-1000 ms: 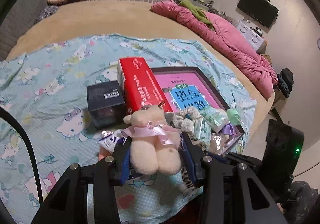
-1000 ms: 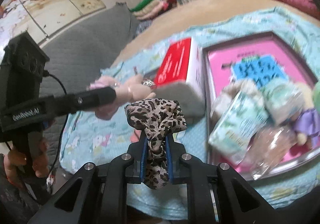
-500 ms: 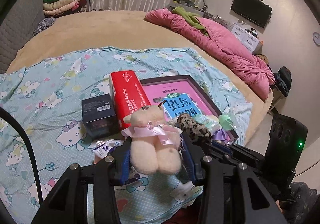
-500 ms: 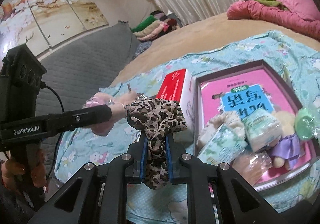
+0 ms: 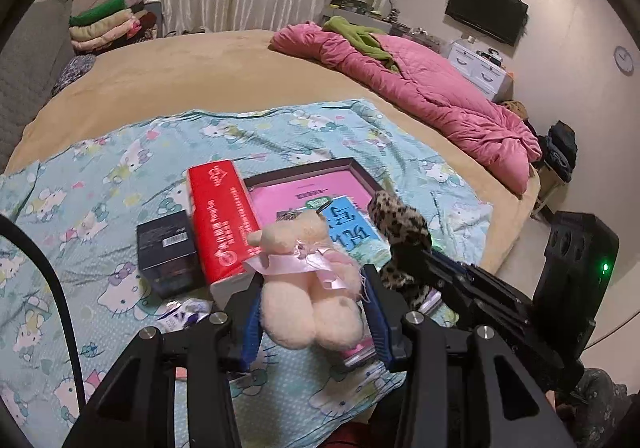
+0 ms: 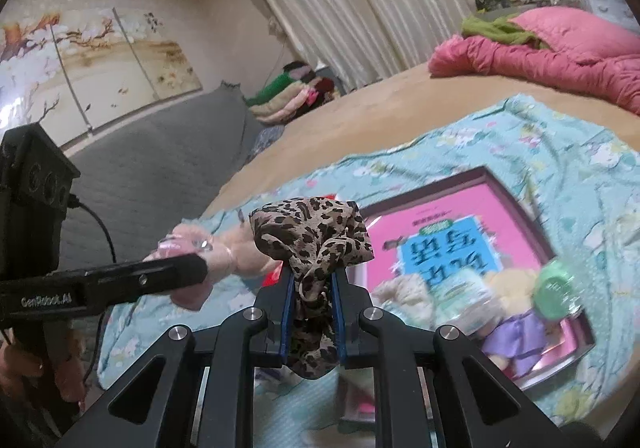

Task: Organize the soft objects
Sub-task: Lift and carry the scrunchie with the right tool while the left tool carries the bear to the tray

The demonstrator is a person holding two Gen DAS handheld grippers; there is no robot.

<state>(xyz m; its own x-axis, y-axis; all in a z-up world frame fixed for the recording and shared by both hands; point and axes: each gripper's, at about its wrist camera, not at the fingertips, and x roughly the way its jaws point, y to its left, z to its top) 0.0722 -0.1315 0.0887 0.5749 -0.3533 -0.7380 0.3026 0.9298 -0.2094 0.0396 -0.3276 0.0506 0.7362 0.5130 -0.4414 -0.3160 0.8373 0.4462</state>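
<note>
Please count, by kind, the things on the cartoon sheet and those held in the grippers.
Held soft things: 2, bear toy in left gripper, leopard scrunchie in right gripper
Boxes: 2, red box, black box
Trays: 1, pink tray
Doll in tray: 1, purple doll
Total: 6

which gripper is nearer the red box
Left. The left gripper, shut on the plush bear, hangs right beside the red box; the right gripper sits farther off, over the tray side.
</note>
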